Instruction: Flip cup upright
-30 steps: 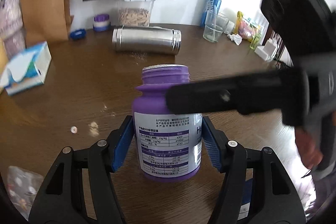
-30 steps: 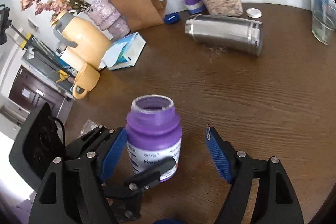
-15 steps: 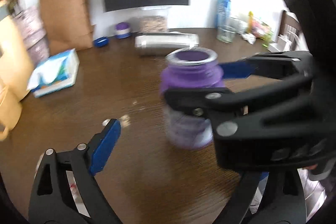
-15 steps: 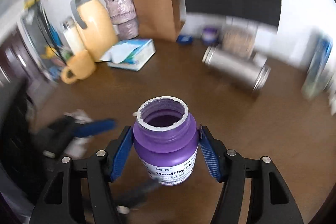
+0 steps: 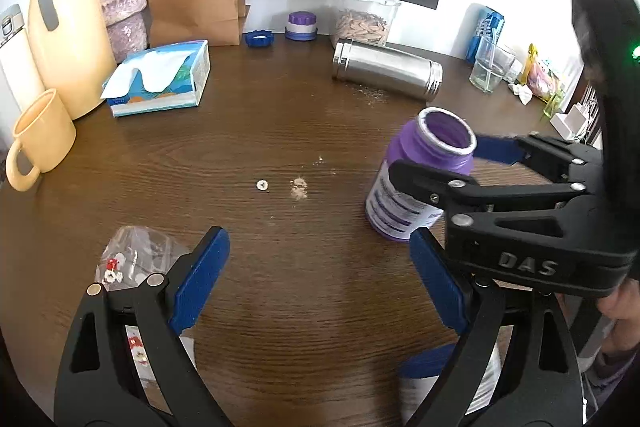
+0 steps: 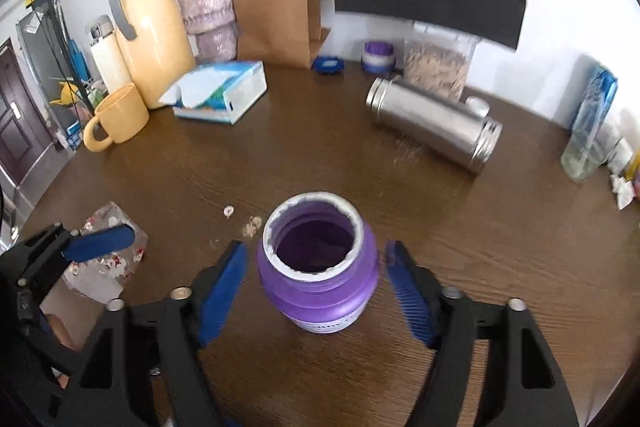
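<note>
The purple bottle [image 6: 320,279] stood upright on the brown surface [image 6: 460,227], mouth up and uncapped, so that much looked done. The right tool [image 6: 316,287] sat around it with its blue pads a little apart from either side, loosened rather than gripping, as far as the right wrist view showed. The left tool [image 5: 318,281] was spread wide over bare wood, holding nothing, well to the left of the bottle. A steel flask [image 5: 387,70] lay on its side near the back edge, beside a scatter of crumbs; if that was the cup meant, it was not yet righted. I judged that flipping it up was what remained. A yellow mug [image 5: 40,143] stood upright at the left.
</note>
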